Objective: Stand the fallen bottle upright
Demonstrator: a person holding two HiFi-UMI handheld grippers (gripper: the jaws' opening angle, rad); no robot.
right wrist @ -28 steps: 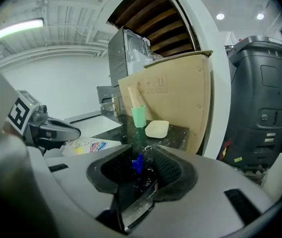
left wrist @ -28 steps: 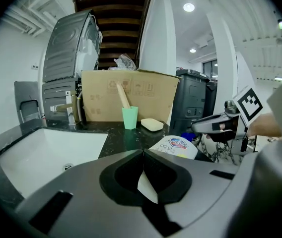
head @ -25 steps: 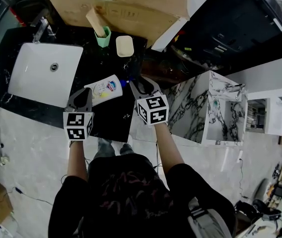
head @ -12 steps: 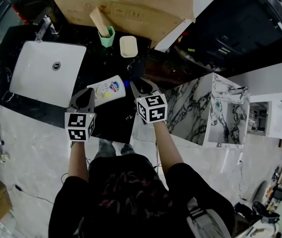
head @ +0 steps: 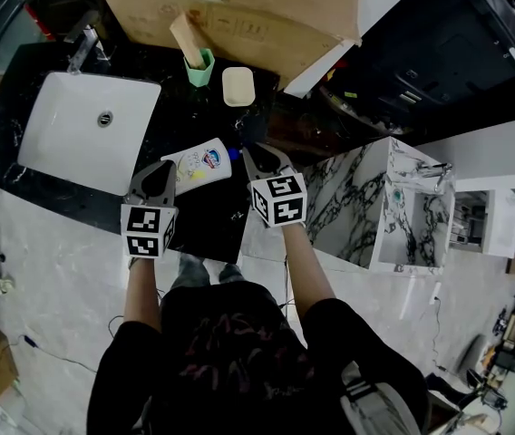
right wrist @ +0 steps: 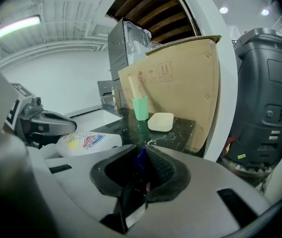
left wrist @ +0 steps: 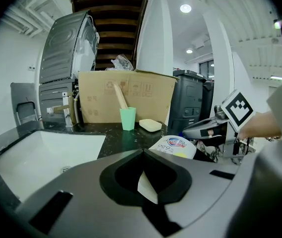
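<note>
Bottle (head: 199, 163) lying flat, right gripper view alone shows right tongs (right wrist: 142, 148) just closing on blue cap (right wrist: 140, 160), left tongs (left wrist: 143, 151) closed.

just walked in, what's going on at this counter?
A person holds a gripper in each hand over a white bottle lying on its side on the black counter beside the sink. The right gripper has just been closing its fingers, and they look clamped on the blue cap. The left gripper is shut at the bottle's other end. Nothing is upright yet.
</note>
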